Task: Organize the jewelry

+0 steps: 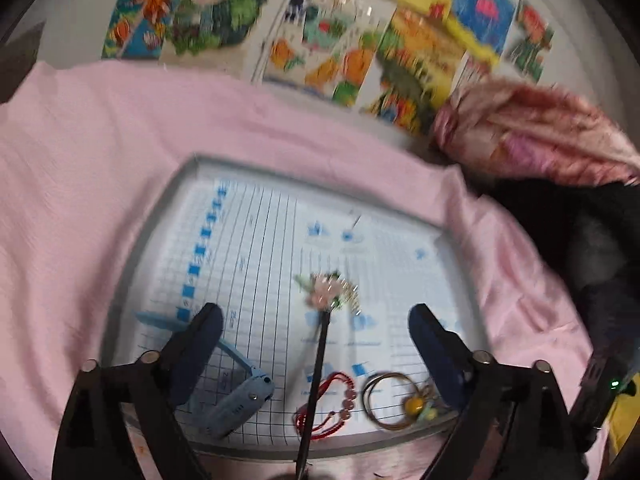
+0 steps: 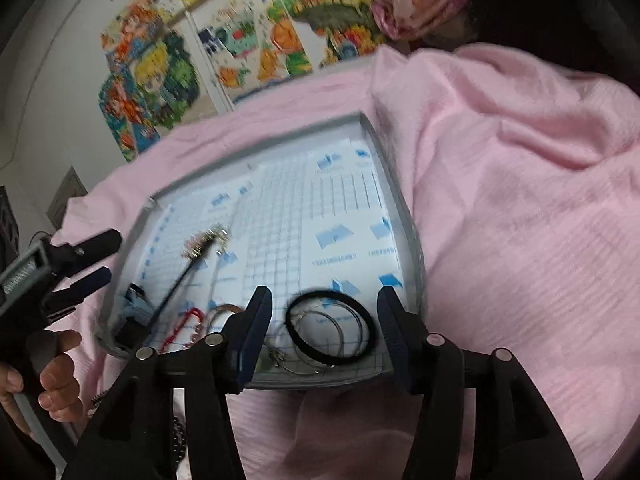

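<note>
The jewelry sits along the near edge of the tray [image 1: 160, 216]: a hair stick [image 1: 320, 344] with a pink flower head, a red bracelet [image 1: 332, 404], a gold bangle [image 1: 394, 400], and on my right side a black hair tie [image 2: 332, 326] over thin silver hoops [image 2: 320, 332]. My left hand-held gripper [image 1: 316, 328] is spread wide, empty, straddling the hair stick. My right hand-held gripper [image 2: 325, 312] is spread too, framing the hair tie. The tray rests on a pink blanket [image 2: 520, 200], so I reckon pressing down could tip it. The hoops and tie overlap; pinching one may drag the other. Both views are blurred, so my aim is uncertain.
</note>
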Motion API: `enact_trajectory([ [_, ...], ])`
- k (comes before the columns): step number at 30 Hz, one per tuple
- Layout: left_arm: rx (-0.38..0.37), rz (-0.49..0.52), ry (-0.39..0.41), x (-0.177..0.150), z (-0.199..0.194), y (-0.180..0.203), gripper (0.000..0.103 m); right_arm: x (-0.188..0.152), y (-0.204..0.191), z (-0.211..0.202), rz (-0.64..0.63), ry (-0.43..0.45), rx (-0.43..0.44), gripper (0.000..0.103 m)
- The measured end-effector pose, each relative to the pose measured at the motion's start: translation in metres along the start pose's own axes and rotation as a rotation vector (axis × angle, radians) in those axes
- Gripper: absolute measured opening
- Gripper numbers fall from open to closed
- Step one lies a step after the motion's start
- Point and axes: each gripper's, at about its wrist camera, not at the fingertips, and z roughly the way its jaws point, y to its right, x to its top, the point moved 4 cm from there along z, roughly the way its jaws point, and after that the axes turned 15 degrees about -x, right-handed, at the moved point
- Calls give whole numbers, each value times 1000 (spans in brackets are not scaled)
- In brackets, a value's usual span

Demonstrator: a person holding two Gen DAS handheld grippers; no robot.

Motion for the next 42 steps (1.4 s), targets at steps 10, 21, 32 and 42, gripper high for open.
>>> enact_trajectory([
  [10,26,158,251,-8,-104,23,103,-1,-11,-94,-21,361,55,102],
  [21,97,266,323,-60,-196,19,103,-48,-24,-186,-122,522,52,102],
  [32,147,315,228,-109,-237,-13,103,-99,-34,-229,-180,481,79,102],
  [42,186,379,4,-145,-218,-23,103,-138,-34,-210,-198,235,87,102],
])
